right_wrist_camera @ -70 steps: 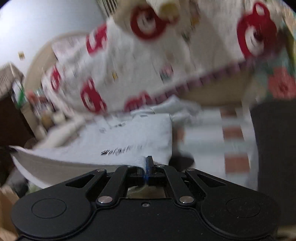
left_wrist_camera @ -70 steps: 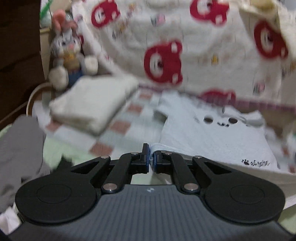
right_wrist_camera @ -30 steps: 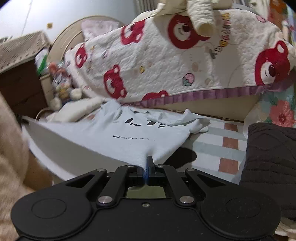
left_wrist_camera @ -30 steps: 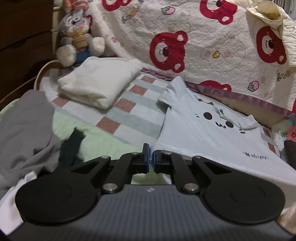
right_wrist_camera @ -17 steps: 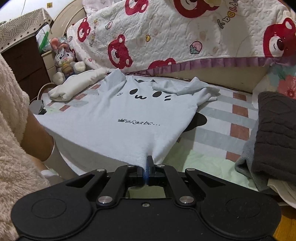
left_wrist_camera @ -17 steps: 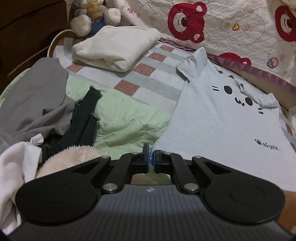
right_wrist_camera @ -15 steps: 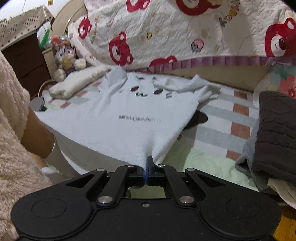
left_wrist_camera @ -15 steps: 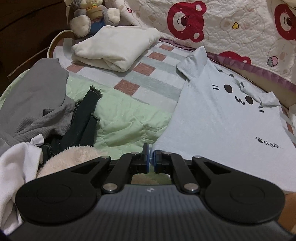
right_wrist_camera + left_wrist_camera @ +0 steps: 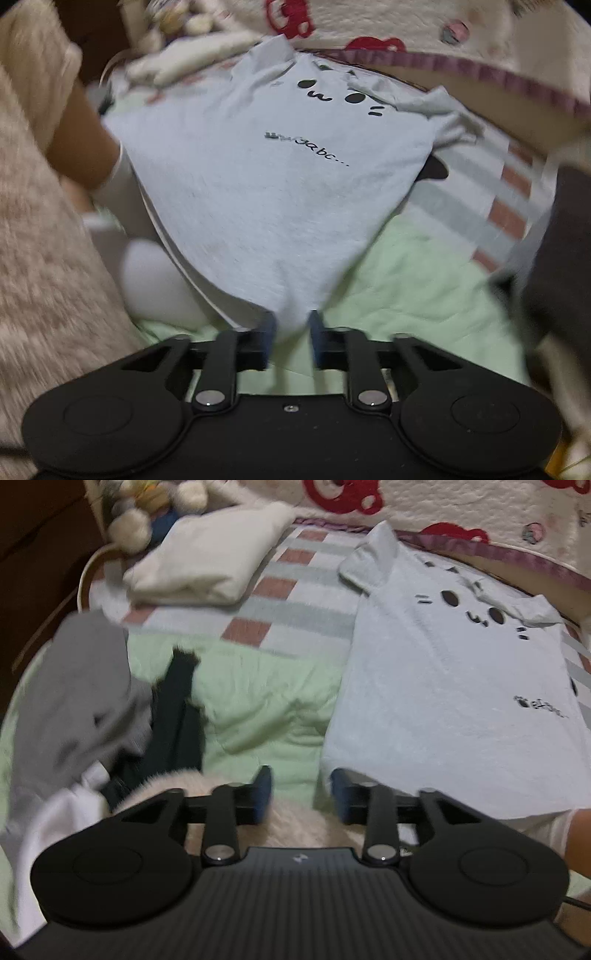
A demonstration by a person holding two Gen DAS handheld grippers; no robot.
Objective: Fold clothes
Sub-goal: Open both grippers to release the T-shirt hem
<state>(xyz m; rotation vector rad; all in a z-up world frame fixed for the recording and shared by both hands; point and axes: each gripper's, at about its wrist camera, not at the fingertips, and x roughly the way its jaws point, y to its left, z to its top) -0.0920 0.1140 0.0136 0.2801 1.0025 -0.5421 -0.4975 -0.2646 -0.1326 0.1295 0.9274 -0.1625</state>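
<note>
Open room: your clearest passage is the bare green quilt [image 9: 258,686] between the dark trousers [image 9: 177,716] and the T-shirt [image 9: 454,686].
Left edge: a grey garment [image 9: 74,698] and the trousers crowd you.
Far-left corner: a folded cream garment [image 9: 210,561] blocks it.
Right edge: a dark pile [image 9: 561,240] stands close.
Far edge: the bear blanket [image 9: 424,26] walls it.

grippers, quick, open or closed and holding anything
Left gripper: open, holding nothing; the t-shirt hem lies by its right finger.
Right gripper: open; the t-shirt hem sits loose between its fingers, not clamped.
</note>
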